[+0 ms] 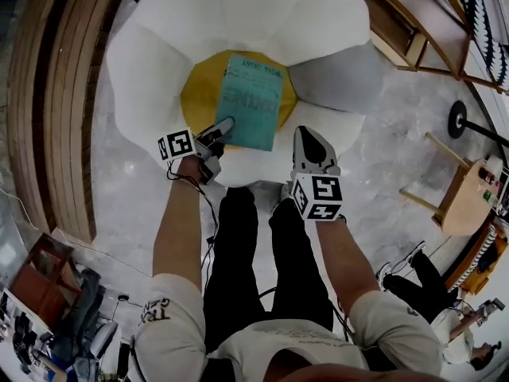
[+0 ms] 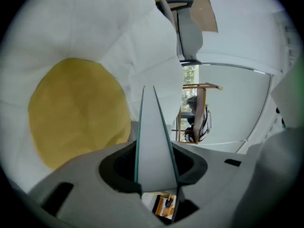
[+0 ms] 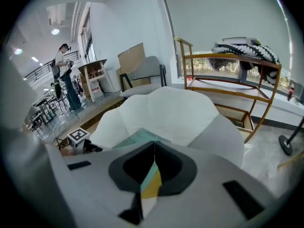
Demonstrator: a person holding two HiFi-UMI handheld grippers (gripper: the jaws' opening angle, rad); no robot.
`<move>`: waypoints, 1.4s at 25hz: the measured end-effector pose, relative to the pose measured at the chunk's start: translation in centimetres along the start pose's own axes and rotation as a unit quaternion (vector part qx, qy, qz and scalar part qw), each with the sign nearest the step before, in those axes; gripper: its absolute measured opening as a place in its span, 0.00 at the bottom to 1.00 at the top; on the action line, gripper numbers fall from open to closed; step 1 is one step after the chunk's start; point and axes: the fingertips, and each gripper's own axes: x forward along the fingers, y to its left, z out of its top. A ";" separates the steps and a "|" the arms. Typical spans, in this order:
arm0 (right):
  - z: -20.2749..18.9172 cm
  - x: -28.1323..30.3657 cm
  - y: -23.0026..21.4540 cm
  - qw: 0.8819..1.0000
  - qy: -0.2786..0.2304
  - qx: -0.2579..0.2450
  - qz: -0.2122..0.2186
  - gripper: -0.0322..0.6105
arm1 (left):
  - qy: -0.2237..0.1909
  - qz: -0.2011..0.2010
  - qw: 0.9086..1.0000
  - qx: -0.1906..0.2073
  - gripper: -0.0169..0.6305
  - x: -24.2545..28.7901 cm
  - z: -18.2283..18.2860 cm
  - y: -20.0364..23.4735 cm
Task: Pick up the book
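Both forearms [image 1: 179, 221] of the person reach out over a big white cushion [image 1: 238, 14] shaped like a flower. The left gripper [image 1: 226, 126] pinches the near left corner of the book [image 1: 253, 102] (thin, teal cover), which sits over the cushion's yellow middle [image 1: 197, 94]. The right gripper [image 1: 305, 134] hangs just beside the book's near right corner, jaws pressed together with nothing between them.
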 end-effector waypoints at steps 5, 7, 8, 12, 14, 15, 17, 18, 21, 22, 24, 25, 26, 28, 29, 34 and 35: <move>2.0 -4.0 0.7 1.000 -0.010 -0.014 0.015 0.09 | -0.060 -0.061 0.996 -0.012 0.30 -1.2 -1.9 -7.2; 3.3 -5.5 0.7 1.000 -0.018 -0.013 0.018 0.09 | -0.087 -0.069 0.994 -0.008 0.30 -1.4 -2.0 -9.9; 4.0 -6.2 0.6 1.000 -0.022 -0.012 0.018 0.09 | -0.101 -0.077 0.992 -0.007 0.30 -1.5 -2.1 -11.6; 7.9 -9.6 0.6 0.999 -0.043 -0.012 0.020 0.09 | -0.168 -0.138 0.976 -0.021 0.30 -2.4 -2.2 -20.3; 11.0 -11.4 0.5 0.998 -0.066 -0.010 0.020 0.09 | -0.208 -0.155 0.966 -0.019 0.30 -3.5 -1.6 -24.2; 12.7 -12.3 0.5 0.997 -0.080 -0.008 0.020 0.09 | -0.227 -0.160 0.961 -0.017 0.30 -4.2 -1.3 -26.0; 15.6 -14.9 0.5 0.995 -0.099 -0.004 0.019 0.09 | -0.258 -0.163 0.952 -0.019 0.30 -5.7 -1.4 -29.3; 17.0 -16.3 0.6 0.994 -0.106 -0.003 0.017 0.09 | -0.271 -0.164 0.948 -0.022 0.30 -6.5 -1.7 -30.9; 22.1 -19.8 1.4 0.990 -0.143 -0.009 0.013 0.09 | -0.298 -0.174 0.938 -0.014 0.30 -9.1 -1.0 -36.7; 23.6 -20.9 1.9 0.988 -0.154 -0.012 0.013 0.09 | -0.306 -0.179 0.935 -0.011 0.30 -10.2 -0.8 -38.5; 25.3 -23.6 3.0 0.986 -0.163 -0.018 0.014 0.09 | -0.319 -0.181 0.930 -0.006 0.30 -12.8 -1.6 -41.5; 25.9 -24.9 3.4 0.986 -0.164 -0.021 0.014 0.09 | -0.326 -0.181 0.928 0.000 0.30 -14.0 -1.9 -42.9; 26.7 -25.9 3.6 0.986 -0.167 -0.024 0.014 0.09 | -0.334 -0.182 0.925 0.005 0.30 -15.1 -2.1 -44.4; 28.6 -27.7 3.9 0.983 -0.180 -0.023 0.014 0.09 | -0.348 -0.186 0.919 0.009 0.30 -16.8 -1.9 -47.4; 29.7 -28.5 3.9 0.982 -0.190 -0.017 0.016 0.09 | -0.355 -0.186 0.916 0.010 0.30 -17.4 -1.8 -48.9; 34.6 -32.5 4.6 0.969 -0.246 0.001 0.011 0.09 | -0.372 -0.178 0.910 0.040 0.30 -20.4 -2.0 -55.5; 35.5 -33.0 4.9 0.967 -0.253 -0.004 0.010 0.09 | -0.378 -0.181 0.907 0.047 0.30 -20.8 -1.9 -56.7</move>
